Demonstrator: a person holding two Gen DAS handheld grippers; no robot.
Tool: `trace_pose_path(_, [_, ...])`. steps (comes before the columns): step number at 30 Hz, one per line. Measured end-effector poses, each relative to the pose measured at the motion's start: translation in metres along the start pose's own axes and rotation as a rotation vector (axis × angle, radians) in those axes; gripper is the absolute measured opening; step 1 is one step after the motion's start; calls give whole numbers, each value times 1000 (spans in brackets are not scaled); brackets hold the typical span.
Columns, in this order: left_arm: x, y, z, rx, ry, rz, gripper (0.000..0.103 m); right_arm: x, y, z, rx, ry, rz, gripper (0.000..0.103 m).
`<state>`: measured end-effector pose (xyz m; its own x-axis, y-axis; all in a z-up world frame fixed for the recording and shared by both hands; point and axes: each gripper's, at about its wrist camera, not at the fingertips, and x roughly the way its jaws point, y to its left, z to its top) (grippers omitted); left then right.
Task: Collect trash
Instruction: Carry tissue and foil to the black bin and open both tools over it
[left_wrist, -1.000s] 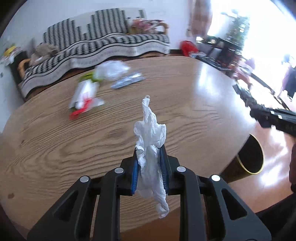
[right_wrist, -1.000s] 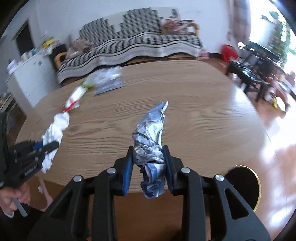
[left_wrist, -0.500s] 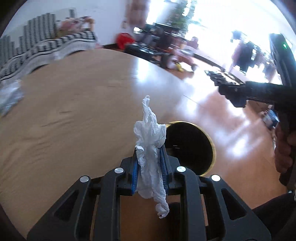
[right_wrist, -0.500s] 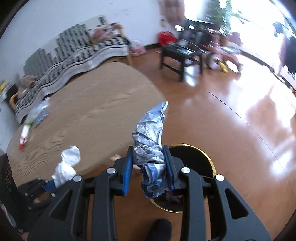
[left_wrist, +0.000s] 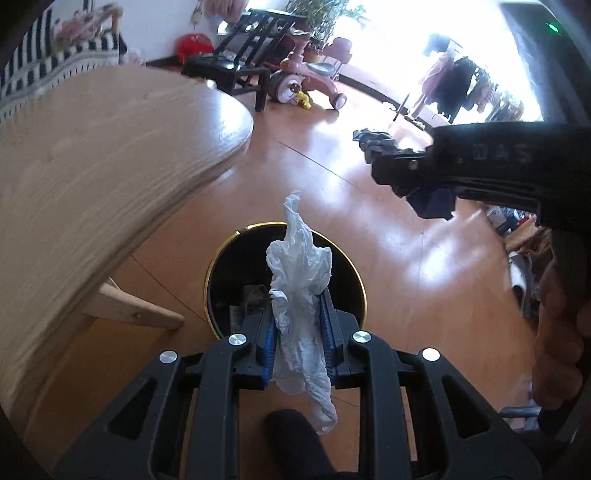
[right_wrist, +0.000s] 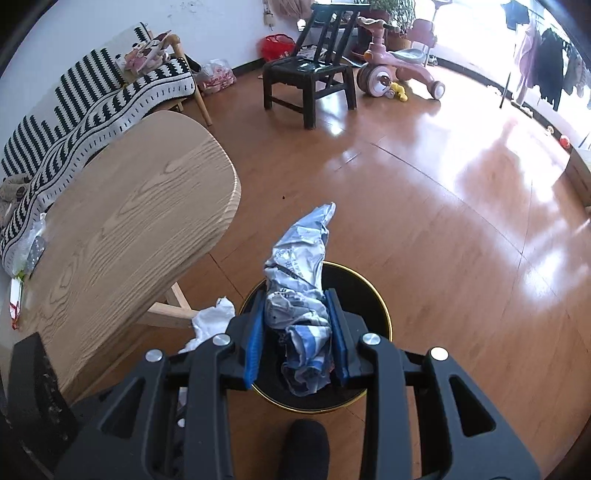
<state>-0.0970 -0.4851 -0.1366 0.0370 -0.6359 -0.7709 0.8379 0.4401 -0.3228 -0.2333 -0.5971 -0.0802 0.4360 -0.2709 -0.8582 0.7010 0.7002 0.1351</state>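
Observation:
My left gripper is shut on a crumpled white tissue and holds it over the black gold-rimmed bin on the floor. My right gripper is shut on a crumpled silver-blue wrapper above the same bin. The right gripper shows in the left wrist view at the upper right. The tissue shows in the right wrist view at the lower left. More trash lies at the far end of the wooden table.
The table edge is close on the left of the bin, with a wooden leg below it. A black chair and a pink ride-on toy stand farther off on the wooden floor. A striped sofa is behind the table.
Both grippers have swung from over the table to the right and down, and are now above the bin, each still holding its piece of trash.

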Motion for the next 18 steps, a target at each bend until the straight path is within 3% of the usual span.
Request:
trace_pose_path(12, [9,-2,1,-2,3,-23,23,5,-2,7,21,5,-6,33])
trace_pose_path(13, [9,-2,1,-3,2,-25,26,5,-3,8,24,6,-20,36])
trace_pose_path(15, [7,-2,-2,-5,-2,-18,57,4,-4,7,35,1,-28,60])
trace_pose_path(18, [2,0,-1,-16,-28,-22,66,-3,-4,8,43,-37,-50,71])
